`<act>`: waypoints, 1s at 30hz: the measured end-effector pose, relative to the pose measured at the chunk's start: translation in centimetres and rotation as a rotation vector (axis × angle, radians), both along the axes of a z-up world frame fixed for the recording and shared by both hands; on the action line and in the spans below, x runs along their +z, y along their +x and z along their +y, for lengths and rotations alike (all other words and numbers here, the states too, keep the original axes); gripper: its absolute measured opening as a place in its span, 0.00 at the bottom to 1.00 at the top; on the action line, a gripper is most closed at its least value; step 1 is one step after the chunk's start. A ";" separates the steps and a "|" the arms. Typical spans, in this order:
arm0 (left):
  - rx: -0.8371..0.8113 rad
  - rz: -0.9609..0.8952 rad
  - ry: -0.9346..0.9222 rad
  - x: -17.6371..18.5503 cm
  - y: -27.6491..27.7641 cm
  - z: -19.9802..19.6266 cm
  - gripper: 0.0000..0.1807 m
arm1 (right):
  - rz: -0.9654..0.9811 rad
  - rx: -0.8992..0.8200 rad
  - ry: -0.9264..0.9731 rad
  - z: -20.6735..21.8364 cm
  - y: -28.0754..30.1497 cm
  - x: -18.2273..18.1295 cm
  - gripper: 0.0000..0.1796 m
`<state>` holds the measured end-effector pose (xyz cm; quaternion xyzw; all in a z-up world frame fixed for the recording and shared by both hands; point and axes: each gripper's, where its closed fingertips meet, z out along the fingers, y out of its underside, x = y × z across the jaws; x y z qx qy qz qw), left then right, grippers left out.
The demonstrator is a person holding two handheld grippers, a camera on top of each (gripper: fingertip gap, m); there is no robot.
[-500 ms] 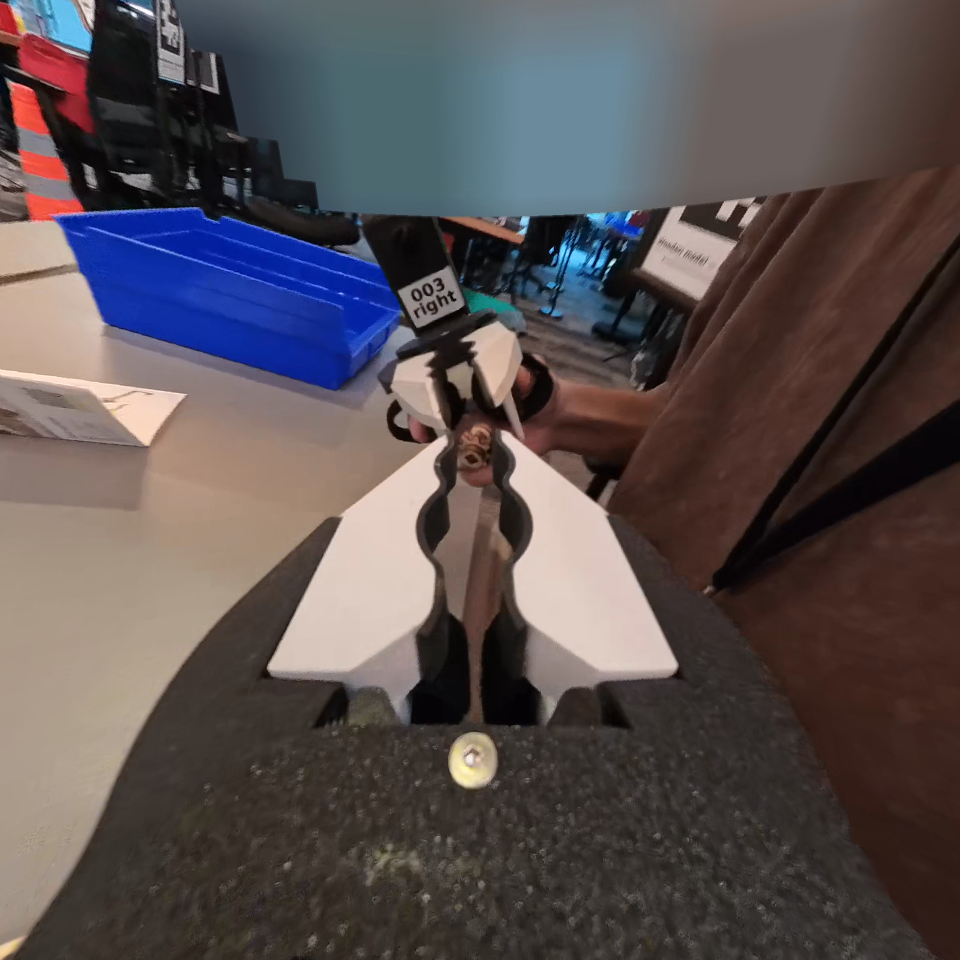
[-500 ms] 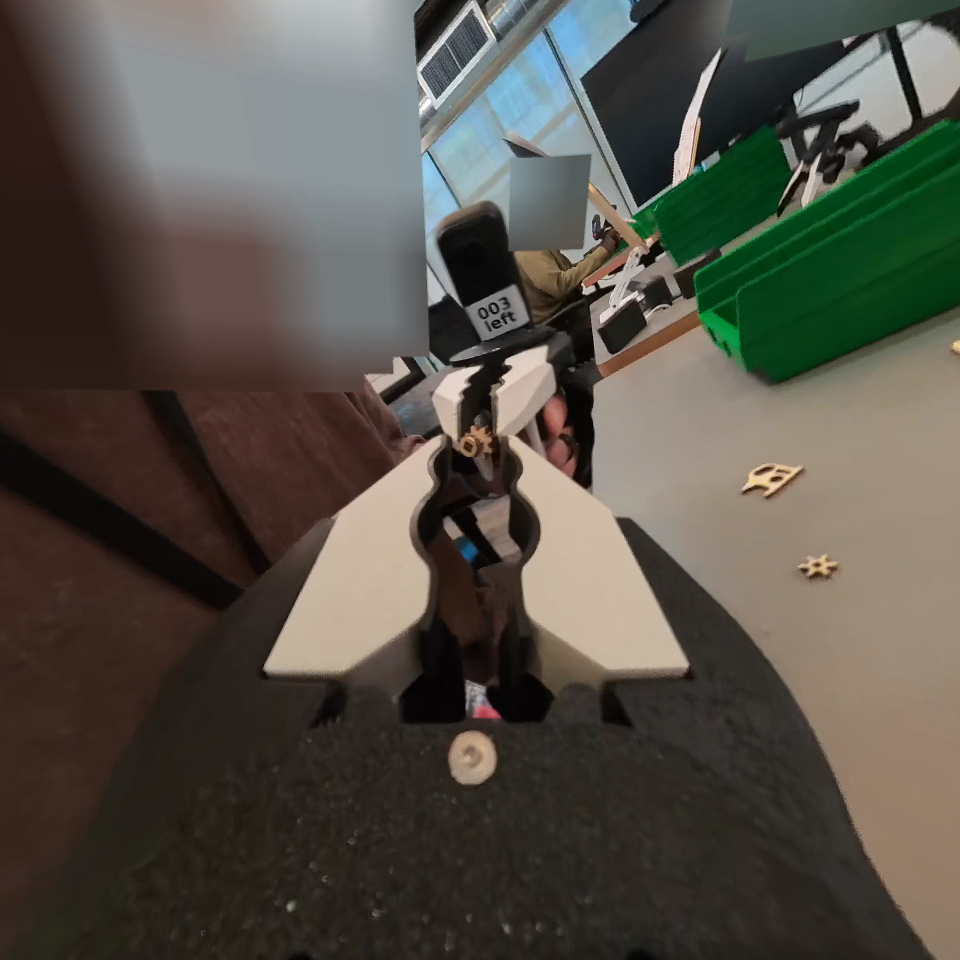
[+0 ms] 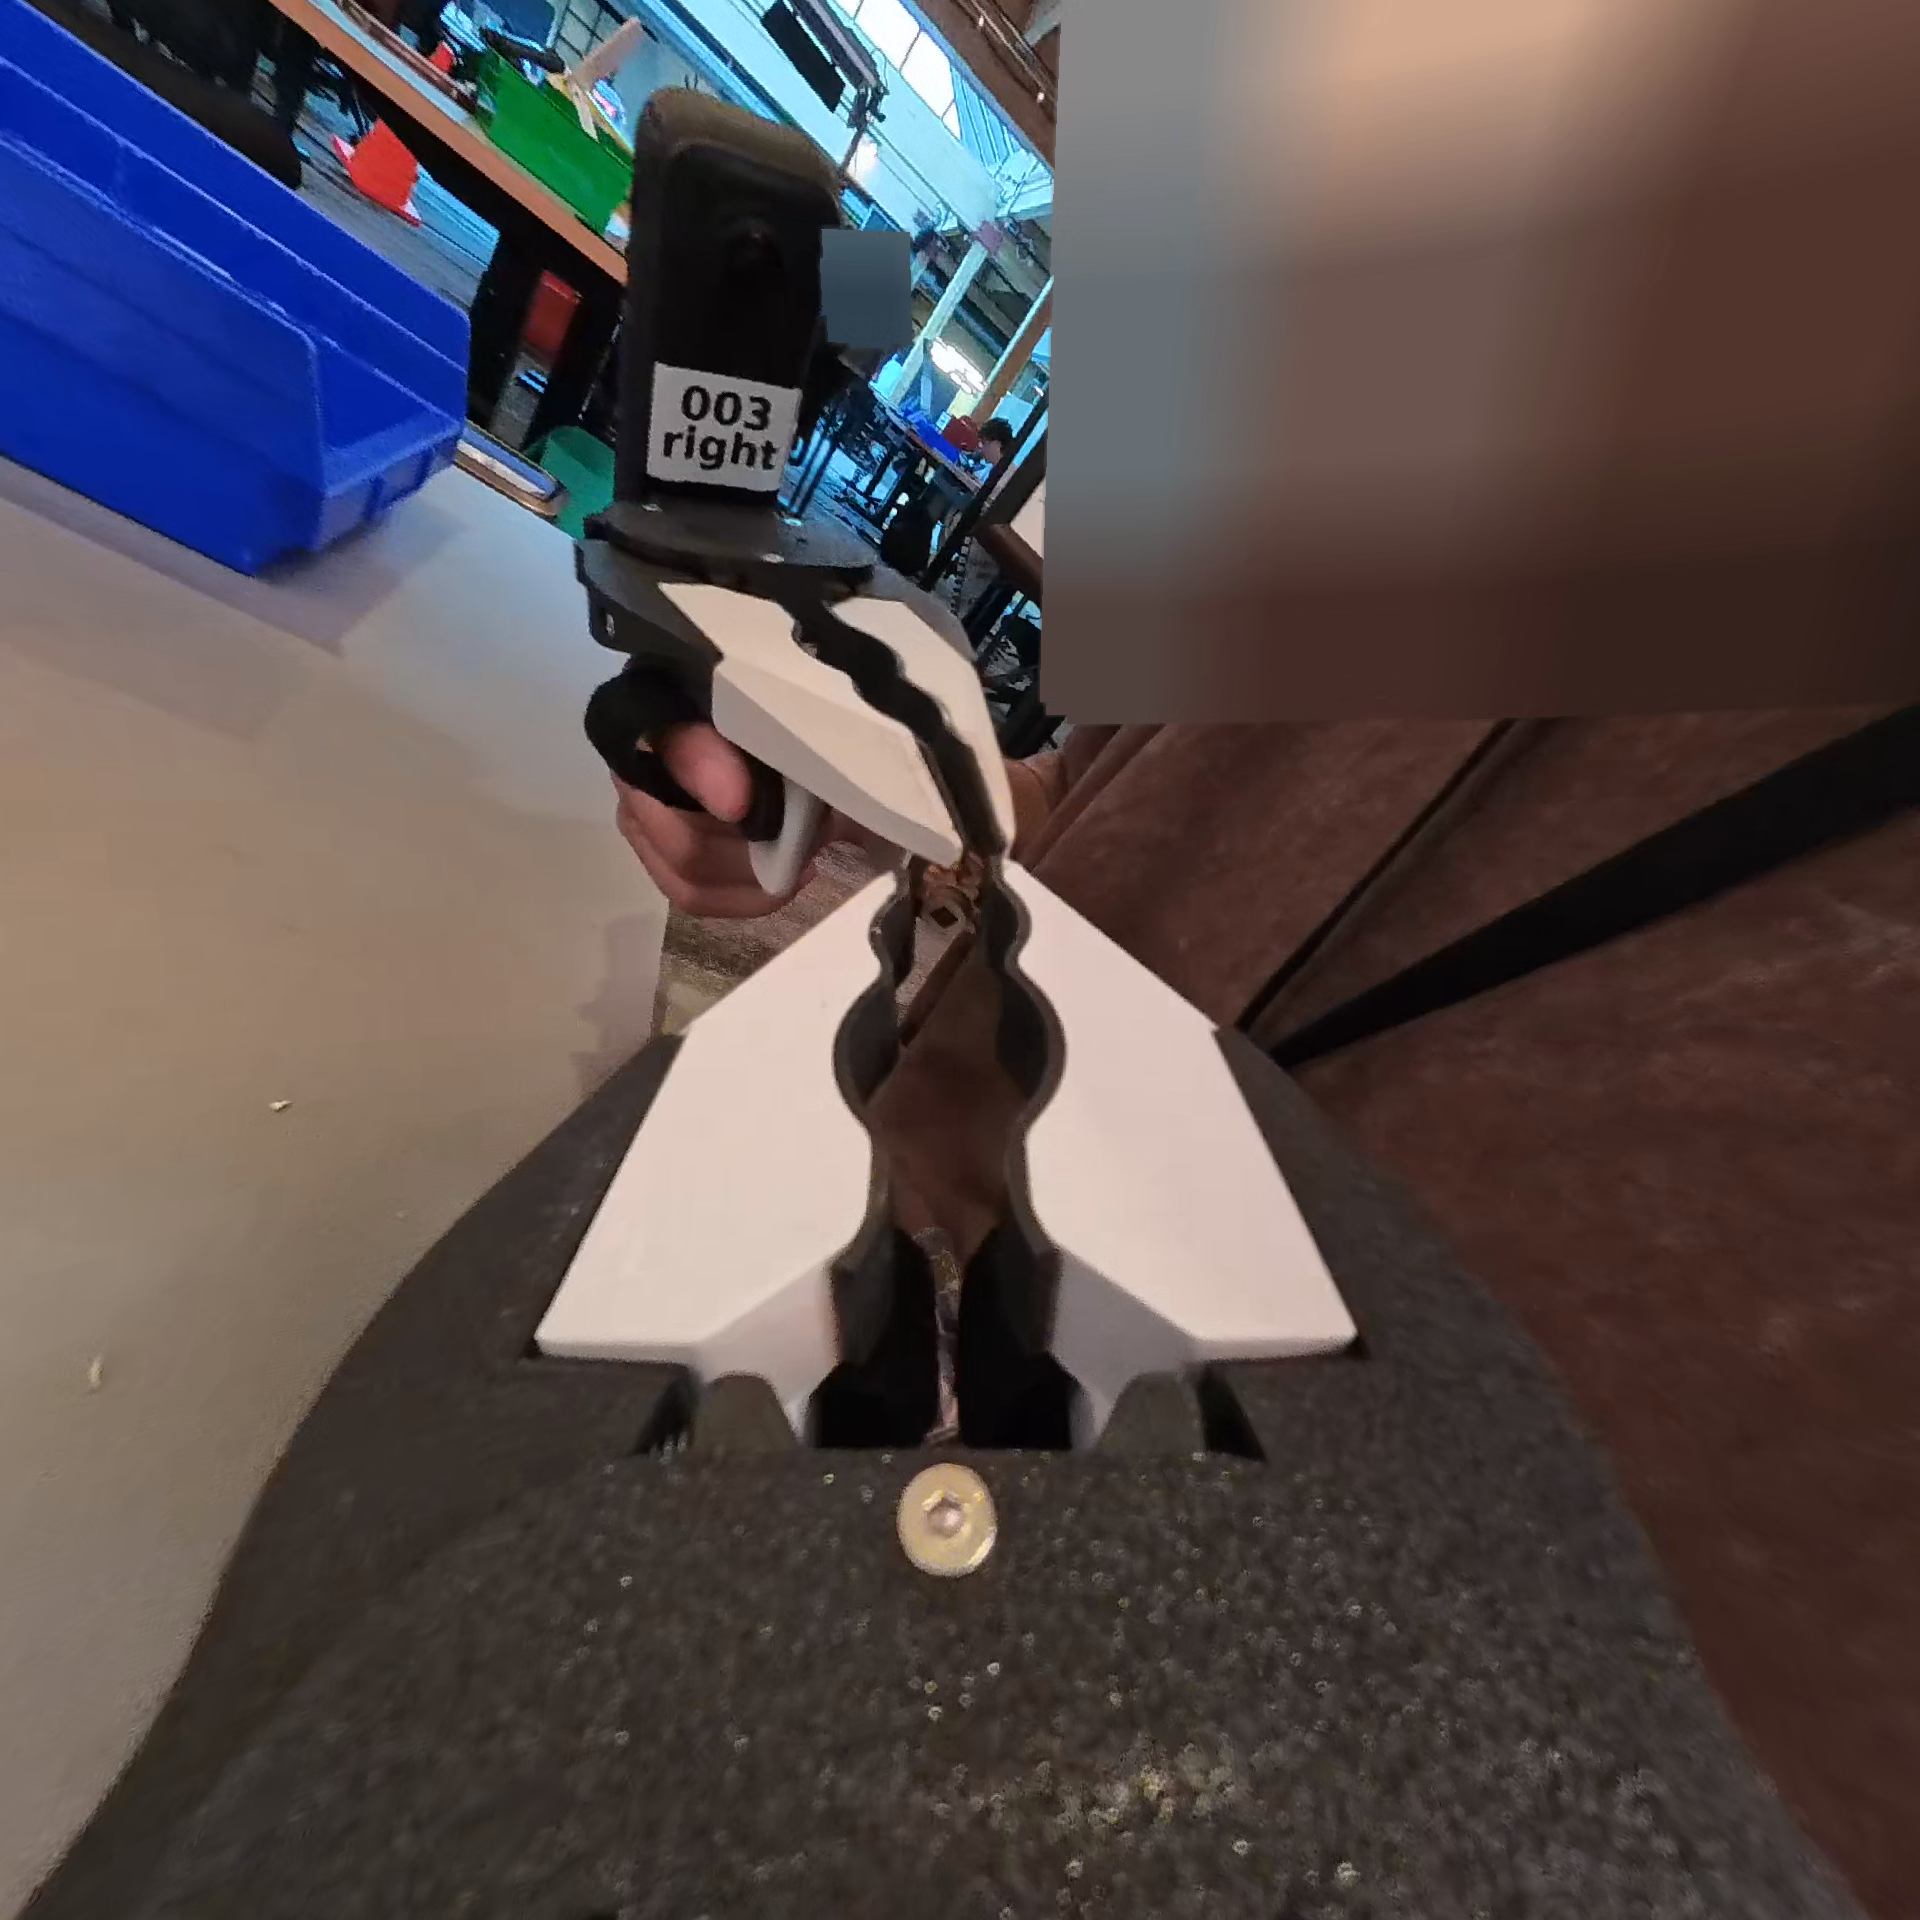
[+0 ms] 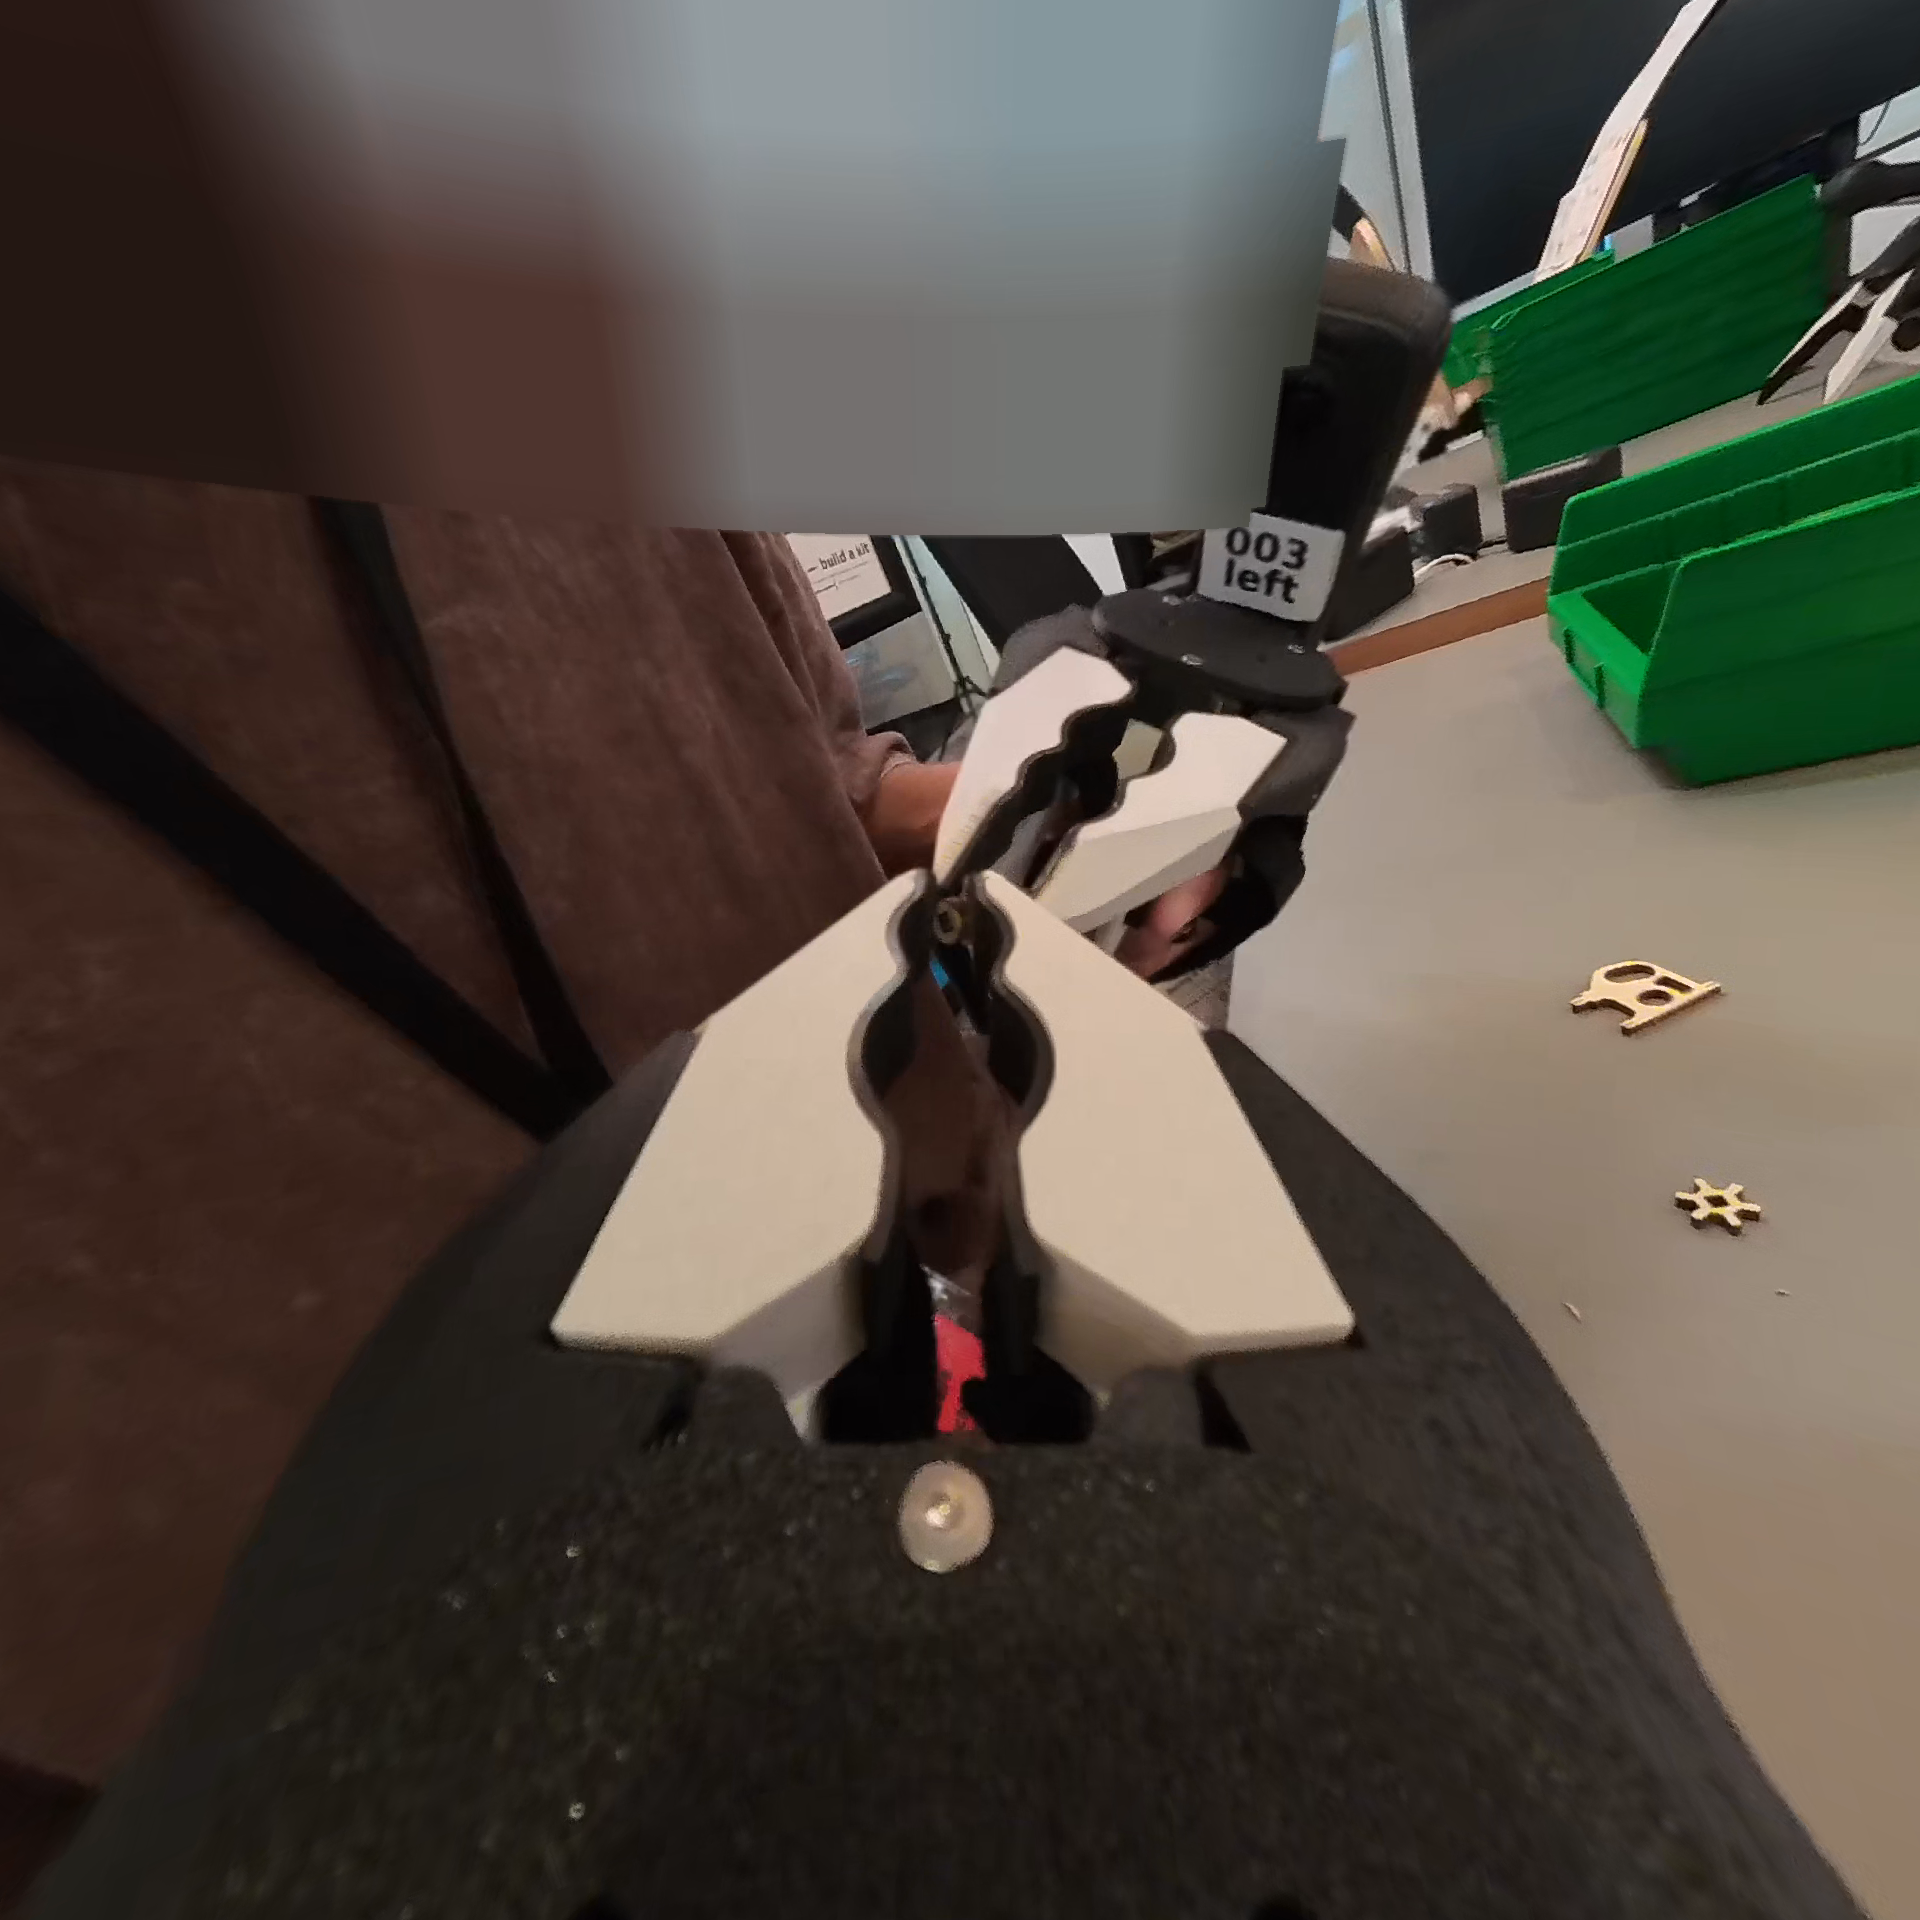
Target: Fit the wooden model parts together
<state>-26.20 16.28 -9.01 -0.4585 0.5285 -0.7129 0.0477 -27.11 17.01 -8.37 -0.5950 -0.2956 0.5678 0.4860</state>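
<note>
Grippers are being tilted tip to tip beside the table [image 3: 260,935] — both were level earlier; left gripper [image 3: 951,894] and right gripper [image 4: 945,909] are each being kept clamped on small wooden parts [image 3: 948,902], suggesting mating is underway.

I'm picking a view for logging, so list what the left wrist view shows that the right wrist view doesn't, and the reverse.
Left wrist view only: a blue bin on the table, and the right tongs seen from the front. Right wrist view only: green bins, two loose wooden parts lying on the table, and the left tongs seen from the front. Both: the two tongs meet tip to tip, shut on a small wooden part, beside the person's brown sleeve, above the table.
</note>
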 end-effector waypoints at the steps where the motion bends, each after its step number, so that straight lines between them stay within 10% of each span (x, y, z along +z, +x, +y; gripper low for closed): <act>1: -0.007 0.009 -0.014 -0.1 0.0 0.0 0.06 | -0.011 -0.002 0.007 -0.1 0.0 0.0 0.04; 13: -0.108 0.150 -0.254 -1.2 -0.5 -0.5 0.05 | -0.207 0.030 0.183 -0.9 -0.8 -1.6 0.02; 30: -0.185 0.151 -0.074 -3.2 -1.7 -2.3 0.05 | -0.182 0.231 -0.134 -3.0 -1.7 -3.7 0.01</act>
